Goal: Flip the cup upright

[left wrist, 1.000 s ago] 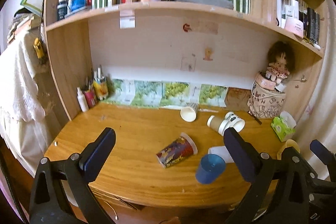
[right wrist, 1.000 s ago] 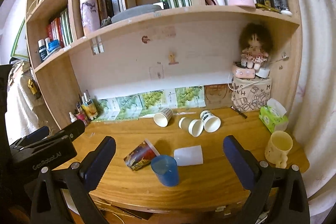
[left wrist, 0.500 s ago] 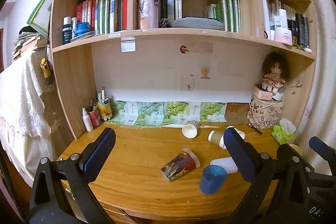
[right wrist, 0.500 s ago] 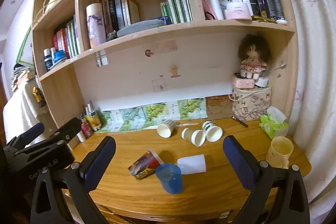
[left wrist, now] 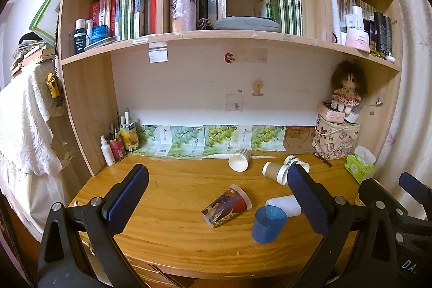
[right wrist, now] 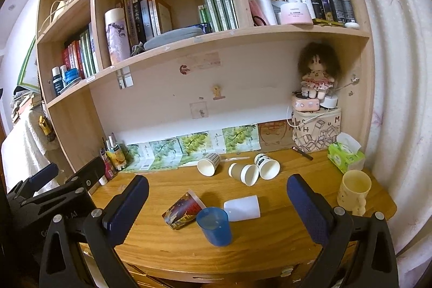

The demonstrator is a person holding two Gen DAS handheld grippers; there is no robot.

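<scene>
Several cups lie on their sides on the wooden desk [left wrist: 167, 209]: a colourful printed cup [left wrist: 226, 206] [right wrist: 183, 210], a white cup [left wrist: 283, 204] [right wrist: 242, 207], a checked paper cup [left wrist: 239, 159] [right wrist: 208, 163], a brown paper cup [left wrist: 274, 172] [right wrist: 243, 173] and a white printed cup [right wrist: 266, 165]. A blue cup [left wrist: 269, 223] [right wrist: 214, 226] stands upright near the front edge. A yellow mug [right wrist: 353, 190] stands upright at the right. My left gripper [left wrist: 216, 193] and right gripper [right wrist: 217, 204] are both open and empty, held back from the desk.
A bookshelf [left wrist: 243, 37] rises over the desk. Bottles and pens [left wrist: 118, 139] stand at the back left. A doll on a patterned box [right wrist: 316, 126] and a green tissue pack [right wrist: 345, 155] sit at the back right. A curtain [right wrist: 391, 99] hangs on the right.
Both grippers have drawn back and tilted up, so the desk and cups sit lower and farther in both views. No cup has moved.
</scene>
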